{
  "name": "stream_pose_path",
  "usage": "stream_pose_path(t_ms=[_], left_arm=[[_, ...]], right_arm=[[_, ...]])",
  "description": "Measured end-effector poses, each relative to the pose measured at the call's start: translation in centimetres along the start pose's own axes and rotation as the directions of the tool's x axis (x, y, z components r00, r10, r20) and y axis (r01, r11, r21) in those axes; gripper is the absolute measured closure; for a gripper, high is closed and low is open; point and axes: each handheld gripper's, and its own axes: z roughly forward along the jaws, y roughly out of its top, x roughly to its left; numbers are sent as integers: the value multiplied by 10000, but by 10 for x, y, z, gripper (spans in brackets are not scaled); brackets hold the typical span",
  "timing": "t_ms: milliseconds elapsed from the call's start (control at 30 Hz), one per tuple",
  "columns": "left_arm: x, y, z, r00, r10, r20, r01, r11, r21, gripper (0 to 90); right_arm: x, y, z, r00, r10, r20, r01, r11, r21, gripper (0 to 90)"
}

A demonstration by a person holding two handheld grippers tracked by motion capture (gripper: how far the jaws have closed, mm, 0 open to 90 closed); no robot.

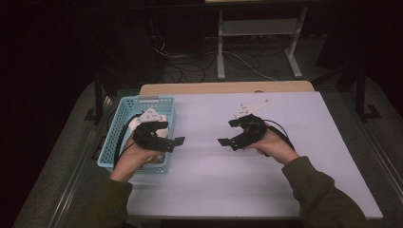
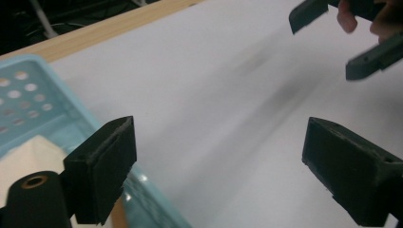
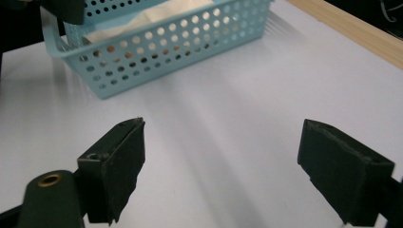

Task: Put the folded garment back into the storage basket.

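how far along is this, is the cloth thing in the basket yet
Looks mostly done: a pale folded cloth lies inside the blue basket at the table's left. In hand: nothing; the left tongs beside the basket and the right tongs over the bare white table both stand open and empty. Left: seemingly nothing more to put in; no other loose item shows on the table.
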Motion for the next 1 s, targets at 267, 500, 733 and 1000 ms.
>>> stream_pose_path(t_ms=[267,500,733,1000], left_arm=[[-20,-12,1,9978,481,446,-471,9986,-237,16],[-25,-29,1,9977,421,537,-406,9988,-291,0],[-27,-40,1,9971,380,664,-355,9986,-398,0],[-28,-44,6,9963,424,753,-401,9987,-316,0]], right_arm=[[-6,-42,-38,9970,264,722,-265,9996,16,132],[-9,-76,-60,9907,662,1192,-677,9977,81,72],[-8,-103,-78,9883,806,1296,-796,9967,-130,11],[-3,-128,-94,9868,927,1324,-906,9956,-220,0]])
